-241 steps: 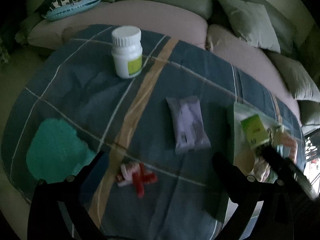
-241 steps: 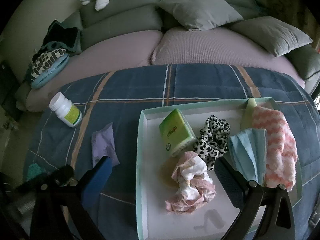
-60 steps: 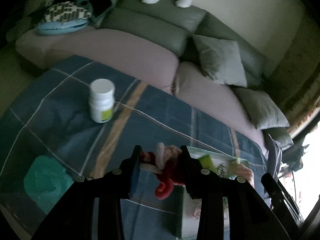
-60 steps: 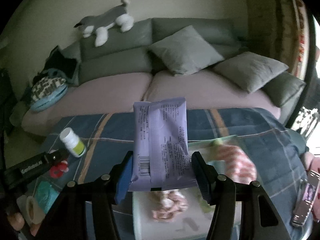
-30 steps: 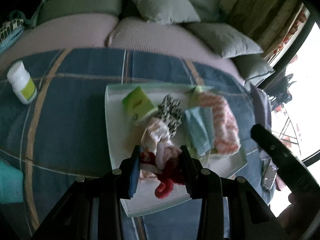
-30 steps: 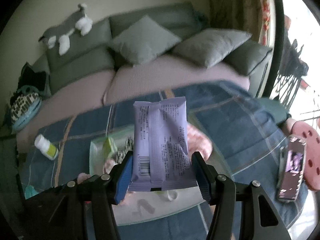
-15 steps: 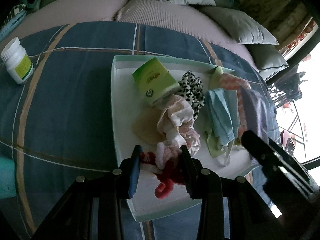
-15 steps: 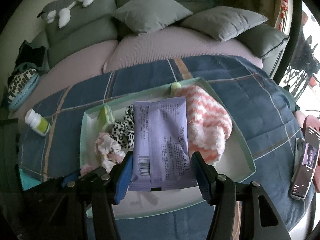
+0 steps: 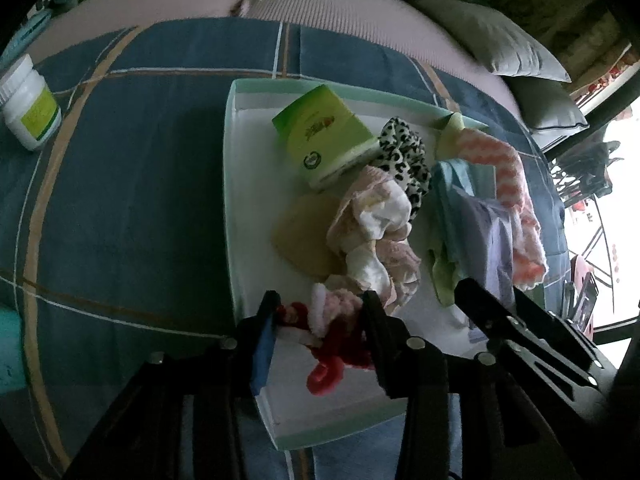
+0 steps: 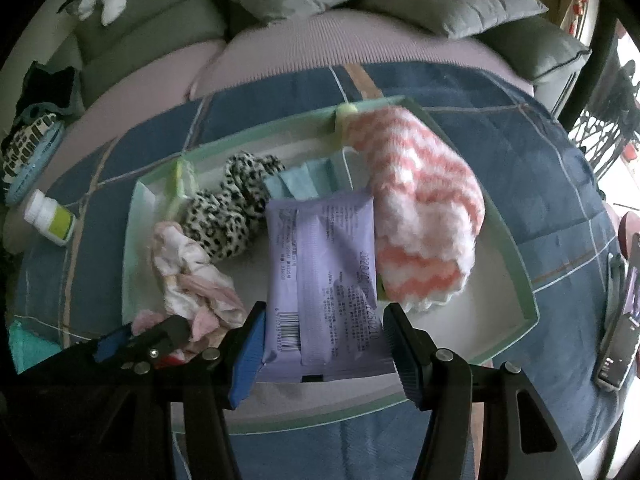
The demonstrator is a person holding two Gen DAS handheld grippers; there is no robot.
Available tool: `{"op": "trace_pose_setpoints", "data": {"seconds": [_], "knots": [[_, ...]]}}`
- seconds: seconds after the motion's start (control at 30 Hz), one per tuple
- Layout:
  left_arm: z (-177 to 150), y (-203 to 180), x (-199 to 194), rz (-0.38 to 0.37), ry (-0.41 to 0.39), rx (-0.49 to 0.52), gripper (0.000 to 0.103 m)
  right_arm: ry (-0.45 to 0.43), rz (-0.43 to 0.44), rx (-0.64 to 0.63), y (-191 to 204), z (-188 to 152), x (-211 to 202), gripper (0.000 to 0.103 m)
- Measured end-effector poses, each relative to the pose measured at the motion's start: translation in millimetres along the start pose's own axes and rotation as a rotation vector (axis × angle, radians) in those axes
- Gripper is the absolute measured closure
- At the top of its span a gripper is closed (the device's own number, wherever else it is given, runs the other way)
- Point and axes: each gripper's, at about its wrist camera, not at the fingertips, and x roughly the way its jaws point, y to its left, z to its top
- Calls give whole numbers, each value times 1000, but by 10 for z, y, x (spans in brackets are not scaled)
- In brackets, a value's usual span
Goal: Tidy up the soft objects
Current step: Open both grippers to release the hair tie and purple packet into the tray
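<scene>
Both grippers are holding soft things over the tray [image 10: 516, 280].

The right gripper [image 10: 324, 340] is clamping a purple pack [image 10: 324, 276] between its jaws, the pack's long axis running straight ahead along the fingers, barcode end nearest the camera, far end pointing toward the sofa [image 10: 304, 52]. The left gripper [image 9: 320, 320] is pinching a red-and-pink toy [image 9: 332, 328], jaws nearly closed, over the tray's [image 9: 232, 200] near corner. Two seconds ago both were being carried high above the blanket [image 10: 500, 112]; now the pack is lying low over the tray, between the leopard scrunchie [image 10: 232, 208] and the pink striped towel [image 10: 424, 216]. In the tray: one green box [image 9: 324, 136], one scrunchie, one towel, one crumpled pink cloth [image 10: 192, 276], one blue mask [image 10: 308, 180]. One bottle [image 9: 28, 108] is standing on the blanket, well apart.
</scene>
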Motion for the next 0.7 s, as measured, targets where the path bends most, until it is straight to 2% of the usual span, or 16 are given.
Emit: {"op": "trace_pose_setpoints", "data": {"seconds": [0.2,0.27,0.33,0.47,0.57,0.6,0.67,0.7], "knots": [[8,-13,1,-6,6,4,56,16,4,14,-64,-48,60,41],[16,-14,-20,-15,4,8,45,17,1,12,-80,-41,67,41],[14,-11,-70,-15,-5,10,39,25,-8,9,-79,-47,62,40],[15,-1,-156,-22,-23,12,38,26,-16,1,-84,-53,58,39],[-9,39,-253,-32,-40,8,38,17,-12,-2,-68,-73,22,35],[-13,45,-278,-22,-48,10,36,14,-12,-4,-62,-85,8,35],[-37,56,-354,8,-73,24,25,12,-13,-7,-56,-112,-11,34],[-51,72,-400,14,-91,25,25,10,-15,-8,-55,-128,-21,34]]}}
